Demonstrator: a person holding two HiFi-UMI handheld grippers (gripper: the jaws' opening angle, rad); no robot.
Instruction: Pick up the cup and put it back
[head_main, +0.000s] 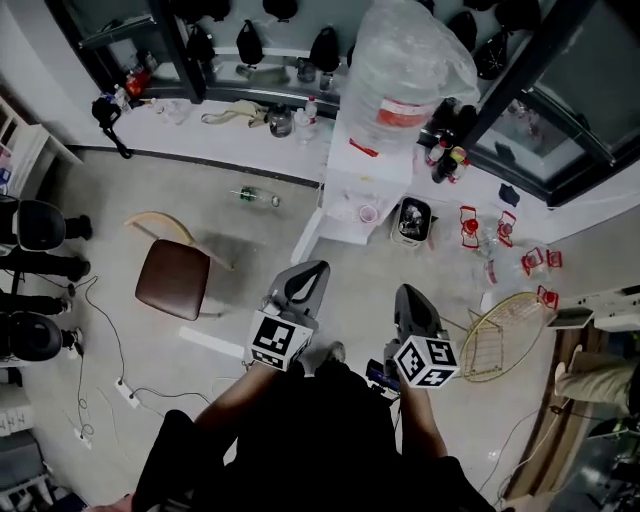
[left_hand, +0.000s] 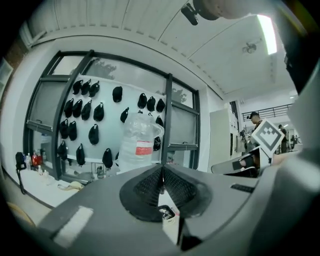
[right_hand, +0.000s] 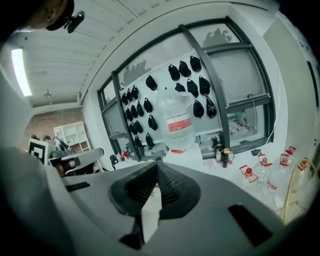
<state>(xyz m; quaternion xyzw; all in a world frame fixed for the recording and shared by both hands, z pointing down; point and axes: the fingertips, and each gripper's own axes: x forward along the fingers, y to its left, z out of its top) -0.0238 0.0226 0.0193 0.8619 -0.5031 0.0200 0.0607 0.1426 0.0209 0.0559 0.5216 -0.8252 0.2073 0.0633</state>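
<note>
The chair seat (head_main: 175, 280) is brown, the clear water jug's (head_main: 400, 55) label (head_main: 398, 112) red, the hanging caps (left_hand: 93, 134) black.

**Round the room: water bottle, chair and caps**

We're looking at a big clear water bottle (head_main: 405, 60) upended on a white dispenser (head_main: 365, 170) against the far wall. Left of it, a green bottle (head_main: 256, 196) lies on the floor, and nearer us stands a brown-seated chair (head_main: 176, 280). On the right, a black bin (head_main: 413, 222) sits just beside the dispenser. Red-topped bottles (head_main: 470, 226) cluster on the floor, with a gold wire frame (head_main: 505, 335) tilting nearby. Dark caps (left_hand: 95, 112) hang in rows on the wall. White cables (head_main: 110, 370) trail across the floor at left.
</note>
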